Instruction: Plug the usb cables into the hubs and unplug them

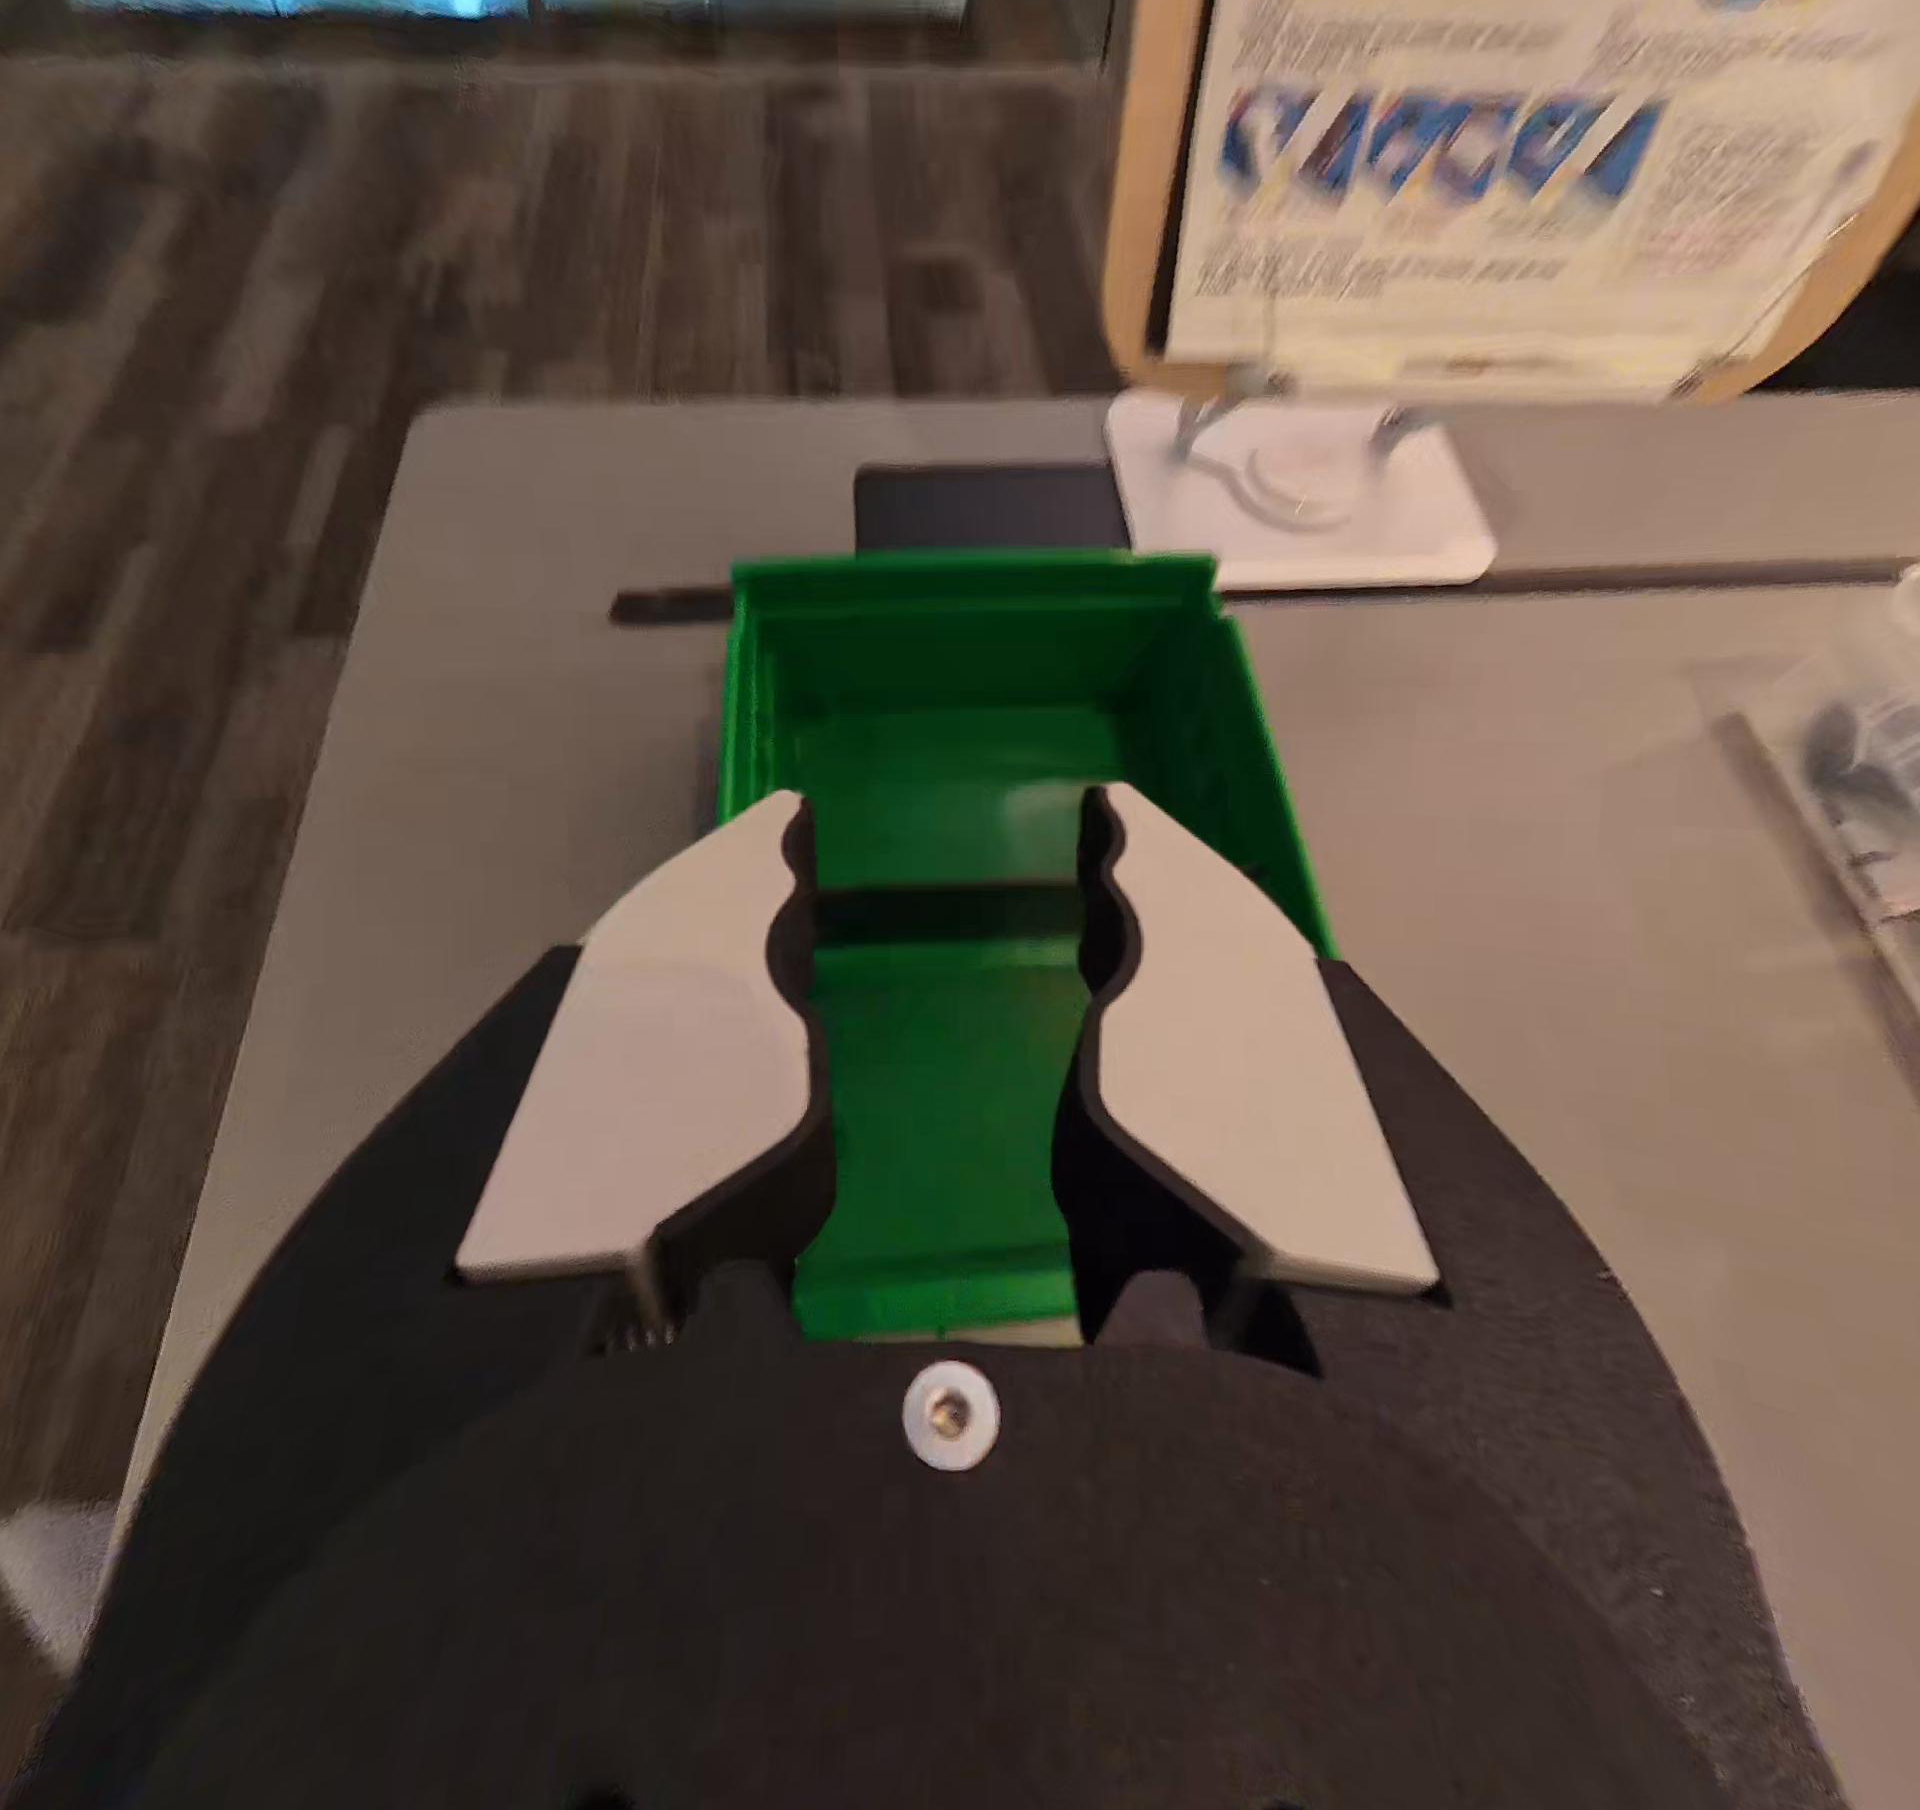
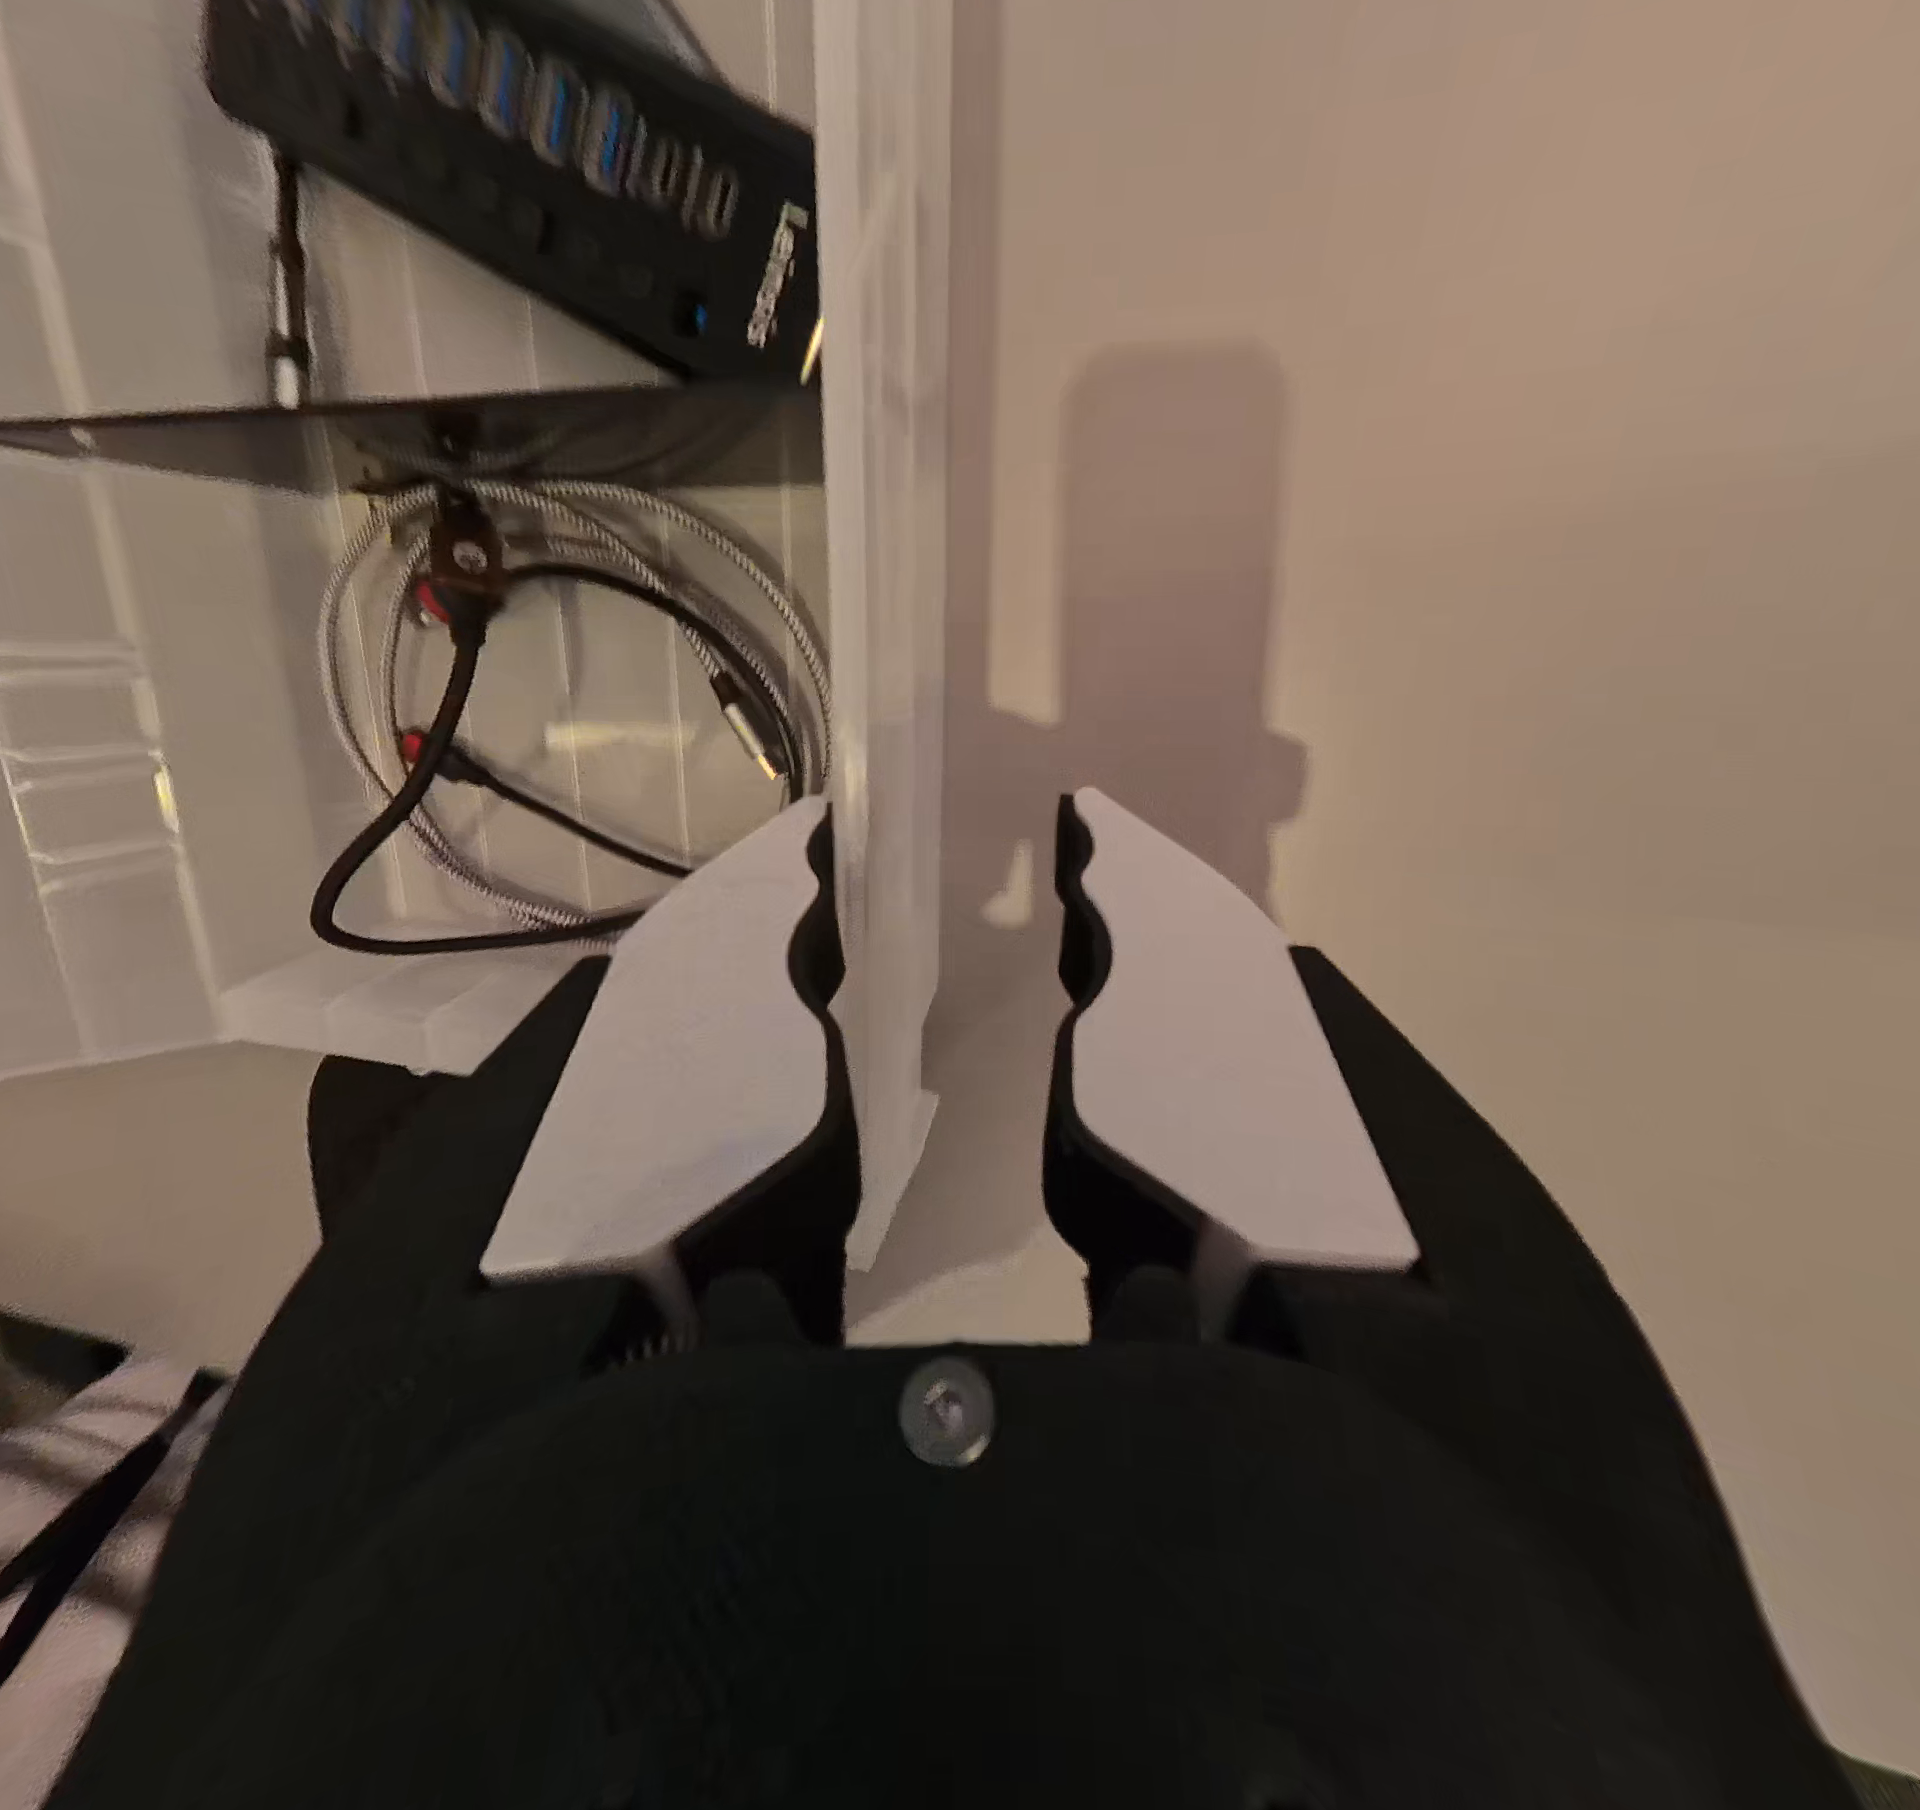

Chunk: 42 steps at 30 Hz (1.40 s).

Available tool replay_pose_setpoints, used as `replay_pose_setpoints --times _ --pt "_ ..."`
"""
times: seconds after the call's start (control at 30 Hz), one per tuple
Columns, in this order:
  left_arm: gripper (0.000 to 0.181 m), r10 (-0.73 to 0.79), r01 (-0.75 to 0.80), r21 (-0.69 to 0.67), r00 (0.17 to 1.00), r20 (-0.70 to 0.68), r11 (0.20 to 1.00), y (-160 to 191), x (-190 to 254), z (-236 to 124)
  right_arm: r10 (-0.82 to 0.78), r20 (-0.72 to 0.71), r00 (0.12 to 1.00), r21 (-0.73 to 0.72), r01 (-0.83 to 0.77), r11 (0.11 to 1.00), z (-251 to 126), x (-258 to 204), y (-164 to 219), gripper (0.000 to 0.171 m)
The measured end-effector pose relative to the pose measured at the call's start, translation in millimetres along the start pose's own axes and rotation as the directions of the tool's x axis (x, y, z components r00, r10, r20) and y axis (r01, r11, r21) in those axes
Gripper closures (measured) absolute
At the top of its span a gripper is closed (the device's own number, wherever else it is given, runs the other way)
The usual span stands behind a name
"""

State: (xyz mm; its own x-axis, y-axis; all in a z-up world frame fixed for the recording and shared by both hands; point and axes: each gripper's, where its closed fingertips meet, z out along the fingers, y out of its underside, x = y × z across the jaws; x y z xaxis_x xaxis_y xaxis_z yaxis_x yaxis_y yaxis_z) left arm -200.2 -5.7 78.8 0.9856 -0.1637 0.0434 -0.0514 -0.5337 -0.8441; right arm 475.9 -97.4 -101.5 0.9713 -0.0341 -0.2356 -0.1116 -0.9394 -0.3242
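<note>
- Green open box [image 1: 966, 721] on grey surface [image 1: 520, 721], just under left tongs [image 1: 943, 804]: wide, empty.
- Right tongs [image 2: 943, 810] wide, empty, straddling clear shelf post [image 2: 883, 617].
- Black hub [image 2: 499, 129] far left, tilted; coiled usb cables [image 2: 582, 721] on shelf below.
- Judgement: swing right tongs left, grip a plug squarely by its body.

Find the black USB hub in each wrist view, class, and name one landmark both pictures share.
Left wrist view: the hub is not in it; this picture shows a green box on a grey table.
Right wrist view: the hub is at upper left, tilted, on a clear rack above coiled cables.
Shared landmark: no object appears in both views.
</note>
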Motion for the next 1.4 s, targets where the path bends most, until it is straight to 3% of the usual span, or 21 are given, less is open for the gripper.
replay_pose_setpoints --times 0.17,0.33,0.43,0.5,0.6,0.77,0.9,1.0,1.17,1.4 --pt "0.127 -0.069 0.065 -0.383 0.998 0.003 0.921 68.6 -23.2 37.2 -0.014 -0.002 1.000 -0.148 0.014 0.989 20.0 -7.9 14.7 0.154" --pt "0.130 -0.213 0.214 -0.390 0.976 0.047 0.895 79.6 -55.1 54.9 0.017 0.057 0.998 -0.195 -0.005 0.981 25.4 -14.4 21.7 0.157" --pt "0.128 -0.236 0.248 -0.483 0.968 0.086 0.840 105.3 -69.0 63.1 0.021 0.044 0.999 -0.208 -0.011 0.978 26.0 -14.1 22.1 0.157" --pt "0.147 -0.269 0.260 -0.544 0.961 0.064 0.798 120.2 -68.2 70.5 0.010 0.026 1.000 -0.222 -0.004 0.975 27.6 -13.9 23.3 0.157" --pt "0.161 -0.293 0.265 -0.604 0.955 0.055 0.752 134.4 -66.2 80.5 -0.005 0.001 1.000 -0.249 0.005 0.968 30.8 -13.1 26.8 0.158" --pt "0.176 -0.126 0.091 -0.712 0.992 0.003 0.697 151.8 -53.4 79.0 -0.038 -0.043 0.998 -0.271 0.025 0.962 31.5 -10.9 29.0 0.163" --pt "0.166 -0.046 -0.074 -0.777 0.990 -0.131 0.625 160.2 -18.6 77.5 -0.135 -0.054 0.989 -0.336 0.110 0.936 31.4 -17.3 35.6 0.164" --pt "0.156 0.007 -0.189 -0.850 0.977 -0.213 0.491 181.6 3.4 74.5 -0.226 0.016 0.974 -0.360 0.216 0.908 33.2 -37.4 42.5 0.159" --pt "0.159 -0.004 -0.225 -0.871 0.968 -0.252 0.437 184.7 32.4 68.1 -0.234 0.014 0.972 -0.409 0.220 0.886 36.1 -53.1 44.0 0.160" --pt "0.160 0.094 -0.248 -0.906 0.969 -0.230 0.342 187.8 51.6 65.3 -0.255 0.024 0.967 -0.468 0.236 0.852 41.5 -77.5 43.4 0.160"
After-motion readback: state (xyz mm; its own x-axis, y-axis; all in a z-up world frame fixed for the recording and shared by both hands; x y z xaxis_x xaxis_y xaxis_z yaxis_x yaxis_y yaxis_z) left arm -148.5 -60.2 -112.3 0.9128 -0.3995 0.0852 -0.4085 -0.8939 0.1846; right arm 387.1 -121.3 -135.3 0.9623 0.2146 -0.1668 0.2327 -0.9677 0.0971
